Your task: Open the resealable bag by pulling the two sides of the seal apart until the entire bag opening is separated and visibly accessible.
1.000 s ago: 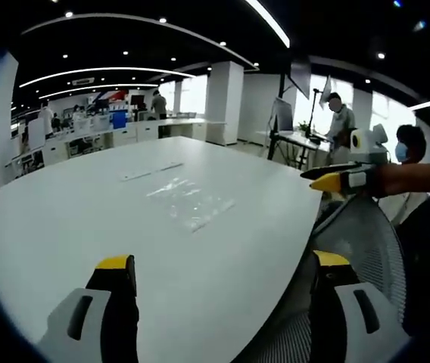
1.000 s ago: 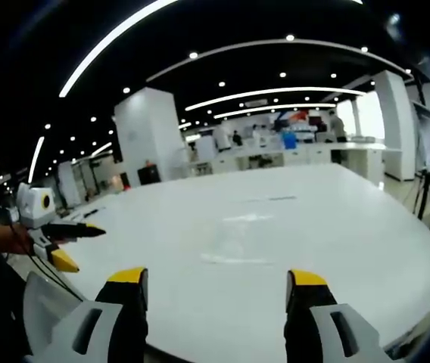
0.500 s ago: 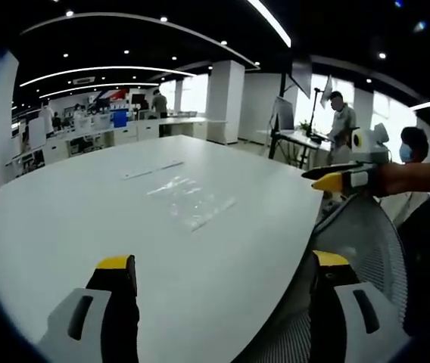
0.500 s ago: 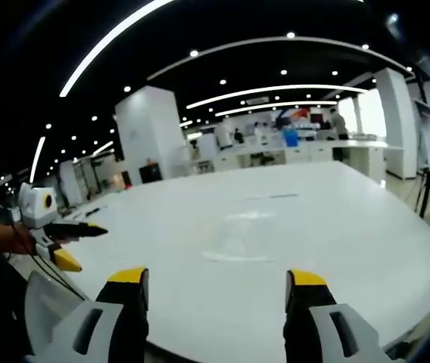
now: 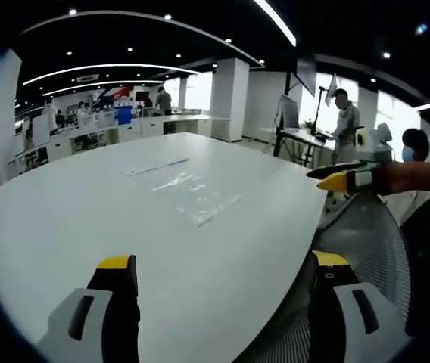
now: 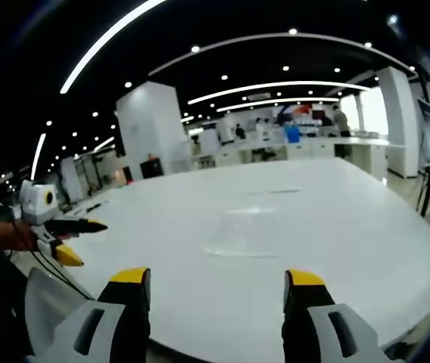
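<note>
A clear resealable bag (image 5: 197, 198) lies flat on the white table (image 5: 71, 219), its seal strip toward the far side; in the right gripper view the bag (image 6: 247, 234) is a faint sheet mid-table. My left gripper (image 5: 219, 276) is open near the table's near edge, well short of the bag, nothing between its jaws. My right gripper (image 6: 216, 287) is open too, over the table edge, empty. The right gripper (image 5: 344, 177) shows at the right in the left gripper view, open. The left gripper (image 6: 70, 238) shows at the left in the right gripper view, open.
A thin strip (image 5: 158, 165) lies on the table beyond the bag. A mesh office chair (image 5: 366, 242) stands at the table's edge by the left gripper. People stand at desks (image 5: 306, 140) further off; a white pillar (image 6: 148, 128) rises behind the table.
Both views have tipped slightly, so the table and bag sit a little higher and nearer. The bag has not moved; both grippers stay open.
</note>
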`<control>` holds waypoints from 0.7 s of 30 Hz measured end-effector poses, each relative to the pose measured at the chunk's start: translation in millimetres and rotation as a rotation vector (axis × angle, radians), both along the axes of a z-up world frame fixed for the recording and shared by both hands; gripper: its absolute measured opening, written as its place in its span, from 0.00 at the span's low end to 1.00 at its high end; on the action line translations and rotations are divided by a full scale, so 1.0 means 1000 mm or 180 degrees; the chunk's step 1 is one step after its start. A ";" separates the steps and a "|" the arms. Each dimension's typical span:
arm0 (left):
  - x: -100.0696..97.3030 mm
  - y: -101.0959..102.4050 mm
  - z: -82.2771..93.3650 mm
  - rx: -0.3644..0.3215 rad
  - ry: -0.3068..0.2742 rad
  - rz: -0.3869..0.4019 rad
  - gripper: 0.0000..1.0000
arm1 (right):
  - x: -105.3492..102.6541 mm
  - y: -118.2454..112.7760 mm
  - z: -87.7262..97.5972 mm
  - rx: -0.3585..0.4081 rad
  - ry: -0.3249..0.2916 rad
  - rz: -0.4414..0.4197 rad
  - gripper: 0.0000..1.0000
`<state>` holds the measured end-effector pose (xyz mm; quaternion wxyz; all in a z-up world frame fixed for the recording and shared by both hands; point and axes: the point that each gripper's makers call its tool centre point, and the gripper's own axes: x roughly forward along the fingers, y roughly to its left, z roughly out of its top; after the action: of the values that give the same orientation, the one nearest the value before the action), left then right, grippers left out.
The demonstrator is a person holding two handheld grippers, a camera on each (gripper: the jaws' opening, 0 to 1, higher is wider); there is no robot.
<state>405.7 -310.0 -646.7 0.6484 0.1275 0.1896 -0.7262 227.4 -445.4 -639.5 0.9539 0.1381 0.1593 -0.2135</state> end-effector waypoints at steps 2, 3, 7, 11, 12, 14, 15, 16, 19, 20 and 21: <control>0.006 0.001 -0.002 0.0046 -0.0083 0.0012 0.92 | 0.000 0.000 0.000 0.0007 0.0000 0.0003 0.70; 0.007 0.001 -0.002 0.0048 -0.0090 0.0015 0.92 | 0.000 0.000 0.000 0.0007 -0.0001 0.0004 0.70; 0.015 0.000 0.003 0.0011 -0.0096 0.0049 0.92 | 0.001 0.001 0.000 0.0012 -0.0002 0.0016 0.69; 0.017 0.001 0.003 0.0018 -0.0124 0.0051 0.91 | 0.001 0.001 -0.001 0.0022 0.0003 0.0018 0.69; 0.018 0.001 0.003 0.0025 -0.0120 0.0061 0.91 | 0.001 0.001 -0.001 0.0026 0.0001 0.0017 0.69; 0.019 0.001 0.002 0.0030 -0.0108 0.0080 0.91 | 0.001 0.001 -0.001 0.0030 -0.0002 0.0012 0.69; 0.019 0.001 0.001 0.0038 -0.0109 0.0084 0.91 | 0.001 0.001 -0.001 0.0041 0.0000 0.0008 0.69; 0.019 0.001 0.001 0.0041 -0.0112 0.0086 0.91 | 0.001 0.001 -0.001 0.0044 -0.0002 0.0002 0.68; 0.019 0.002 0.000 0.0056 -0.0107 0.0089 0.90 | 0.000 0.000 -0.001 0.0052 -0.0007 -0.0013 0.68; 0.019 0.002 -0.001 0.0062 -0.0107 0.0092 0.90 | 0.001 0.000 -0.001 0.0058 0.0000 -0.0005 0.68; 0.020 0.002 -0.001 0.0067 -0.0109 0.0096 0.90 | 0.001 0.001 -0.002 0.0057 0.0013 0.0006 0.68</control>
<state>425.2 -307.8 -648.1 0.6610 0.1439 0.1881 -0.7120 228.1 -444.6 -641.1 0.9525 0.1461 0.1633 -0.2114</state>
